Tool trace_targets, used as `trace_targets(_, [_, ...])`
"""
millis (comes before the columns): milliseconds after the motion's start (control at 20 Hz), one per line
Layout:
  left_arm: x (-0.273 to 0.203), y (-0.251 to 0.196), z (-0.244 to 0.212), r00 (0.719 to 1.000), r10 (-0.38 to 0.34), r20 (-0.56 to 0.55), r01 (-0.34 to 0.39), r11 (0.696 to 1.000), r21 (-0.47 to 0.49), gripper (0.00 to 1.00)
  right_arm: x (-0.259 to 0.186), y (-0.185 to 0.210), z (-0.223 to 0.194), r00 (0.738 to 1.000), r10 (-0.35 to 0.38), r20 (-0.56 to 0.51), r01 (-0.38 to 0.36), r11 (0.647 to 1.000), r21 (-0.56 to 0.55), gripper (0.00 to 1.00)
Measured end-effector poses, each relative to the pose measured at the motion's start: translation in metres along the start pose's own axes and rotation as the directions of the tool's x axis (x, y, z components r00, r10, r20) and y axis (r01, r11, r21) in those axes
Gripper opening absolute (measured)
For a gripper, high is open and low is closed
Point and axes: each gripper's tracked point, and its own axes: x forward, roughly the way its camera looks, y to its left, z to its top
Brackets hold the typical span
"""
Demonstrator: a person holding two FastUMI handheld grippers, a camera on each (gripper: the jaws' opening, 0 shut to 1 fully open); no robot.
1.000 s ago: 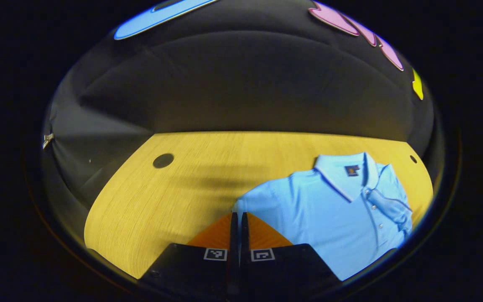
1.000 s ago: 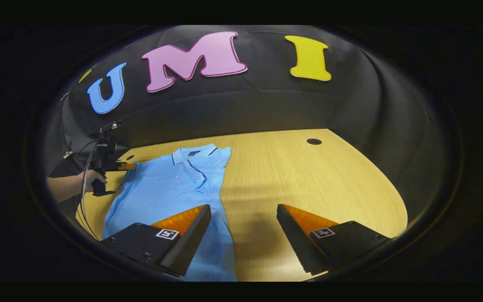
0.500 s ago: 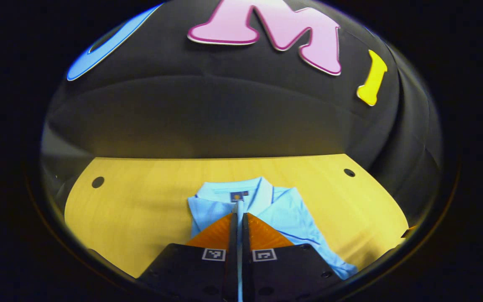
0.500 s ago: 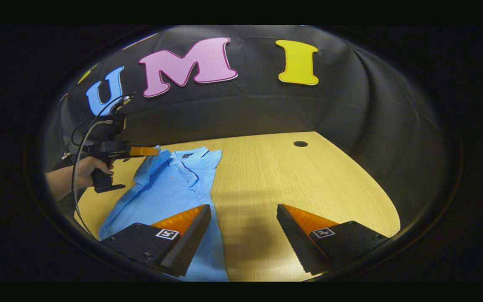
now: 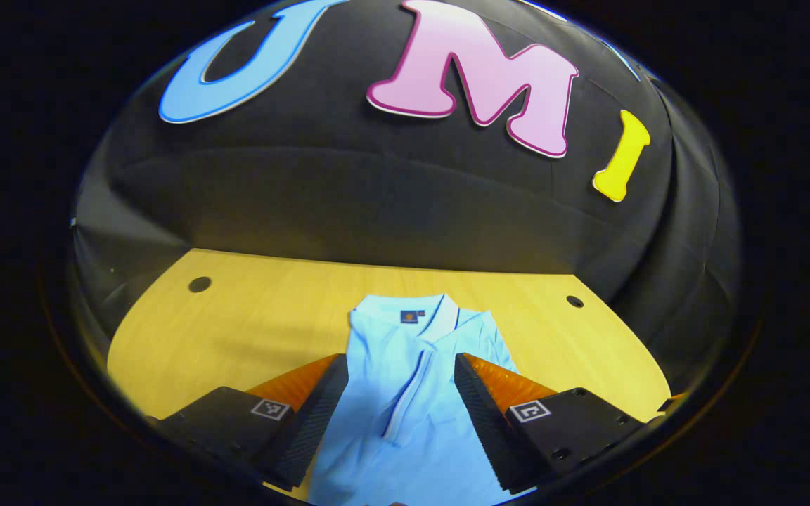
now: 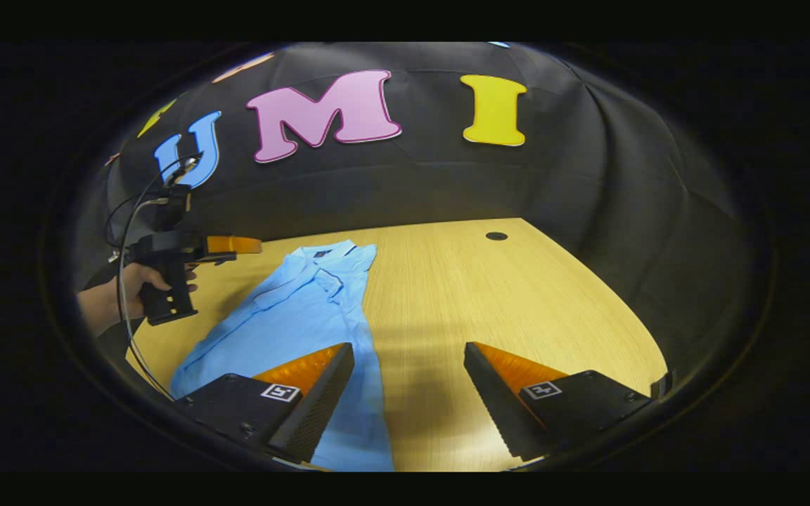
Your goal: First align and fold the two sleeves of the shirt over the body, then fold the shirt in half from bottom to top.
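I read both sleeves as folded over the body, so the bottom-to-top fold comes next. The shirt (image 5: 412,393) lies flat on the table (image 5: 250,330), collar at 12 o'clock in the left gripper view. My left gripper (image 5: 398,407) hangs over its chest, fingers wide apart and holding nothing. My right gripper (image 6: 408,393) is likewise spread wide and empty, its 9 o'clock finger over the shirt's edge, the other over bare wood. Next I'd bring both down to the hem corners, near 6 o'clock, and pinch one corner each. The right gripper view gives me the shirt's whole narrow length and the hand (image 6: 120,292) on the left gripper; the left gripper view gives the placket and collar label close.
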Motion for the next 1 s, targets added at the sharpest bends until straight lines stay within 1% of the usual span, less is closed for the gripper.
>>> trace_targets(50, [-0.022, 0.008, -0.010, 1.000, 0.010, -0.005, -0.010, 1.000, 0.011, 0.92, -0.006, 0.005, -0.007, 1.000, 0.006, -0.013, -0.006, 1.000, 0.001, 0.98])
trace_targets(100, [-0.046, 0.016, -0.021, 1.000, 0.019, -0.012, -0.018, 0.999, 0.030, 0.98, -0.013, 0.011, -0.014, 1.000, 0.012, -0.025, -0.012, 1.000, -0.001, 0.98])
trace_targets(250, [-0.115, 0.035, -0.060, 0.998, 0.046, -0.043, -0.041, 0.993, 0.109, 0.97, -0.033, 0.023, -0.039, 0.997, 0.009, -0.075, -0.011, 1.000, -0.028, 0.98])
trace_targets(350, [-0.154, 0.039, -0.090, 0.996, 0.040, -0.078, -0.028, 0.988, 0.149, 0.97, -0.043, 0.031, -0.056, 0.995, 0.012, -0.104, -0.016, 0.999, -0.036, 0.99])
trace_targets(500, [-0.198, 0.046, -0.133, 0.990, 0.054, -0.130, -0.037, 0.991, 0.130, 0.97, -0.055, 0.040, -0.082, 0.989, 0.011, -0.148, -0.017, 0.999, -0.039, 0.98])
trace_targets(650, [-0.224, 0.050, -0.177, 0.982, 0.077, -0.174, -0.062, 0.994, 0.088, 0.97, -0.062, 0.041, -0.116, 0.979, -0.008, -0.206, 0.005, 1.000, -0.013, 0.99])
trace_targets(750, [-0.230, 0.054, -0.203, 0.972, 0.098, -0.214, -0.081, 0.993, 0.085, 0.98, -0.061, 0.039, -0.133, 0.970, -0.019, -0.242, 0.023, 1.000, 0.015, 0.99])
trace_targets(900, [-0.235, 0.055, -0.231, 0.958, 0.095, -0.271, -0.080, 0.995, 0.068, 0.97, -0.056, 0.033, -0.144, 0.965, -0.030, -0.260, 0.046, 0.998, 0.054, 0.99])
trace_targets(1000, [-0.235, 0.059, -0.242, 0.950, 0.101, -0.295, -0.089, 0.995, 0.052, 0.98, -0.051, 0.033, -0.153, 0.960, -0.030, -0.277, 0.046, 0.998, 0.051, 0.98])
